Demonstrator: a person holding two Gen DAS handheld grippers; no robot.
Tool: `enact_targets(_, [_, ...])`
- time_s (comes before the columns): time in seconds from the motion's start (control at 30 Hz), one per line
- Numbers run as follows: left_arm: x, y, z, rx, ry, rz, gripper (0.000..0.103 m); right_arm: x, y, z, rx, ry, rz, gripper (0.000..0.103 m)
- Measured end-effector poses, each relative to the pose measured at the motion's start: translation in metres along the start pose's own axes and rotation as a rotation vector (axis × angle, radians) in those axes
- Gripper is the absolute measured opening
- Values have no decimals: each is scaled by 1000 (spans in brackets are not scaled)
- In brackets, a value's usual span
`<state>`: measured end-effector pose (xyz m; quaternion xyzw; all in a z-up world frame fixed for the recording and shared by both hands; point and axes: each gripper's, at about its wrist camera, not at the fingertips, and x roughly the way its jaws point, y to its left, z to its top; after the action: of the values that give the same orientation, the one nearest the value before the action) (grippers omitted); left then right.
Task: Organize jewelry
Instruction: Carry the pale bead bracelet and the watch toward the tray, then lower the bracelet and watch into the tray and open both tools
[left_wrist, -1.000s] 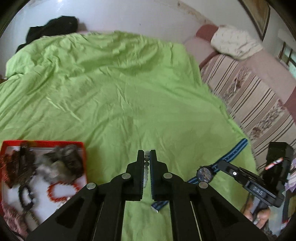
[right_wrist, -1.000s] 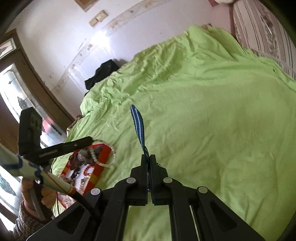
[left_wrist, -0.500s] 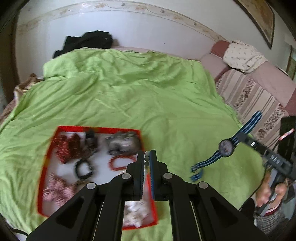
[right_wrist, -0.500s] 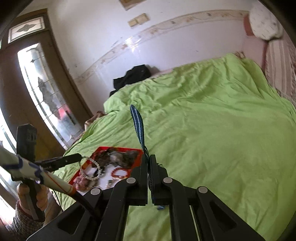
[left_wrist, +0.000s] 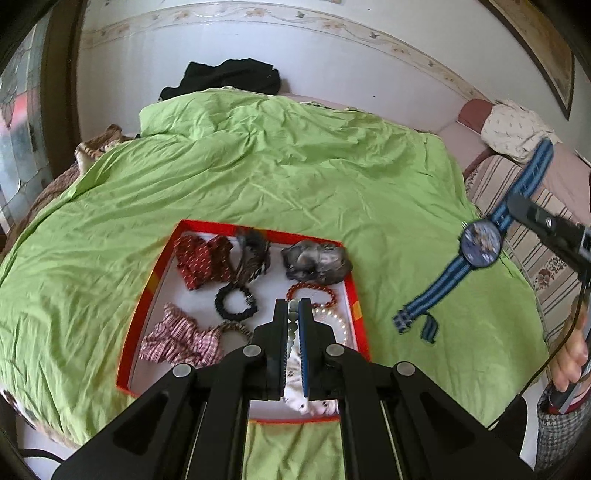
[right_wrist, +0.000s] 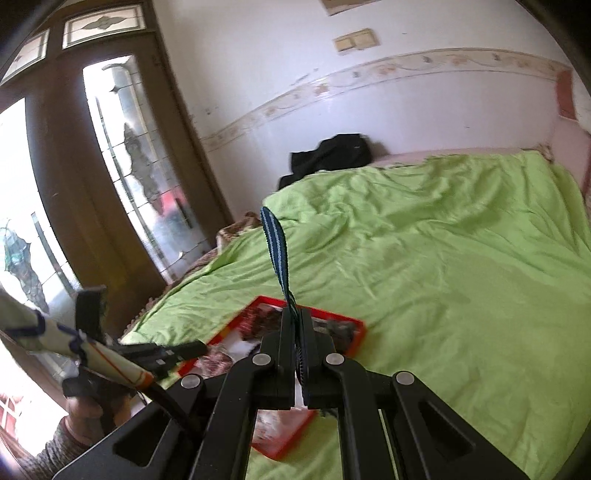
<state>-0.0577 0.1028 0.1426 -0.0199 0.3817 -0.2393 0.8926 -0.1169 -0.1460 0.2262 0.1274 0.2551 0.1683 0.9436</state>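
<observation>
My left gripper (left_wrist: 293, 304) is shut on a pale bead bracelet (left_wrist: 338, 321), whose loop hangs over the right part of a red-rimmed white tray (left_wrist: 258, 230). The tray lies on the green bedspread (left_wrist: 295, 166) and holds red scrunchies (left_wrist: 201, 260), a black hair tie (left_wrist: 234, 304), a red bead bracelet (left_wrist: 310, 290) and a grey cloth bundle (left_wrist: 316, 258). My right gripper (right_wrist: 295, 321) is shut on the blue striped strap of a wristwatch (left_wrist: 480, 245), which hangs in the air to the right of the tray. In the right wrist view only the strap (right_wrist: 275, 251) shows.
A black garment (left_wrist: 229, 75) lies at the far end of the bed by the wall. A striped sofa (left_wrist: 517, 206) runs along the right. A wooden door with glass panes (right_wrist: 110, 184) stands to the left. A person's hand (left_wrist: 570, 354) holds the right gripper's handle.
My left gripper has swung left with the bracelet and now hangs over the tray. The right gripper has lifted the watch off the bedspread and tilted upward toward the tray.
</observation>
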Motion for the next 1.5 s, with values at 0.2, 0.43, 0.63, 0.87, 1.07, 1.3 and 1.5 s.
enact_targets(0.2, [0, 12, -15, -26, -1, 31, 5, 42, 25, 3, 7, 54, 72, 3])
enact_targets(0.43, [16, 29, -32, -54, 10, 108, 5, 100, 34, -9, 75, 142, 145, 3])
enact_targets(0.63, [34, 36, -41, -85, 28, 131, 5, 138, 25, -27, 104, 210, 126, 3])
enact_targets(0.87, [48, 34, -47, -59, 31, 189, 5, 172, 0, -49, 117, 312, 42, 3])
enact_targets(1.07, [56, 30, -52, -37, 35, 221, 5, 198, -11, -67, 113, 383, 15, 3])
enact_targets(1.3, [59, 24, -54, -7, 6, 287, 5, 209, -10, -63, 93, 387, 14, 3])
enact_targets(1.5, [55, 16, -54, 32, -35, 339, 7, 218, -14, -57, 62, 395, -42, 3])
